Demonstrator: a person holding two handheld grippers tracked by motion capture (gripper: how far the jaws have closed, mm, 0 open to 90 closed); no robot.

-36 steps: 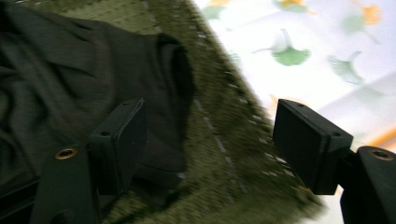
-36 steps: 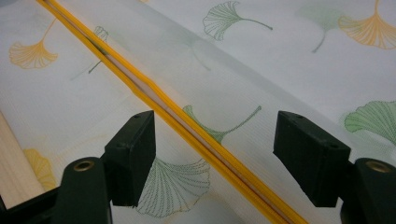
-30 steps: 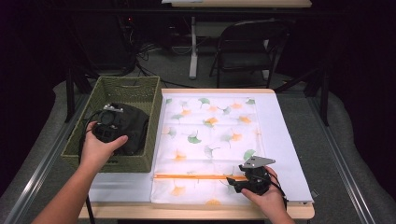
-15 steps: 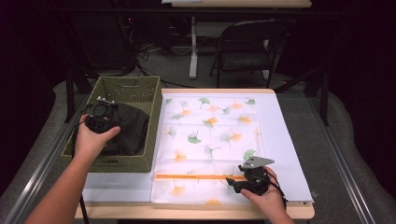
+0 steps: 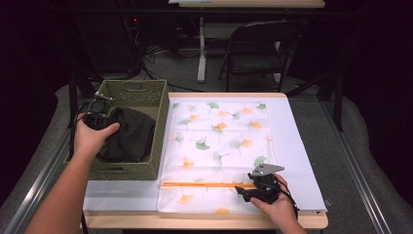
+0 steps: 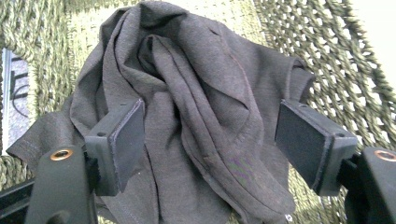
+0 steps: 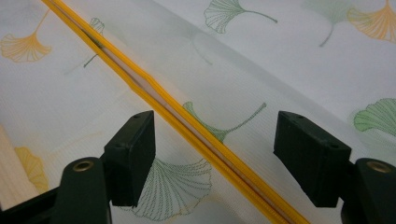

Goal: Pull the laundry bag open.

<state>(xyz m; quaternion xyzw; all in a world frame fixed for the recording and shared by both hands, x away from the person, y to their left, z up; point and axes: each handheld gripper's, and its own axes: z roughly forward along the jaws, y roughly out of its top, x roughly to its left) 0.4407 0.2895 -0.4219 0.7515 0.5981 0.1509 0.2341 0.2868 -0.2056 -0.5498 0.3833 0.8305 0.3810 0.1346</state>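
In the high view the left gripper [image 5: 97,114] hovers over the dark shirt [image 5: 127,136] bunched in the basket [image 5: 129,170] at the table's left, likely to lift it out, while the right gripper [image 5: 255,187] rests on the leaf-print bag [image 5: 219,146] by its orange zipper [image 5: 204,185], probably to open it. In the left gripper view the jaws stand released, straddling the shirt's folds. In the right gripper view the jaws gape astride the zipper, grasping nothing. No writing is readable.
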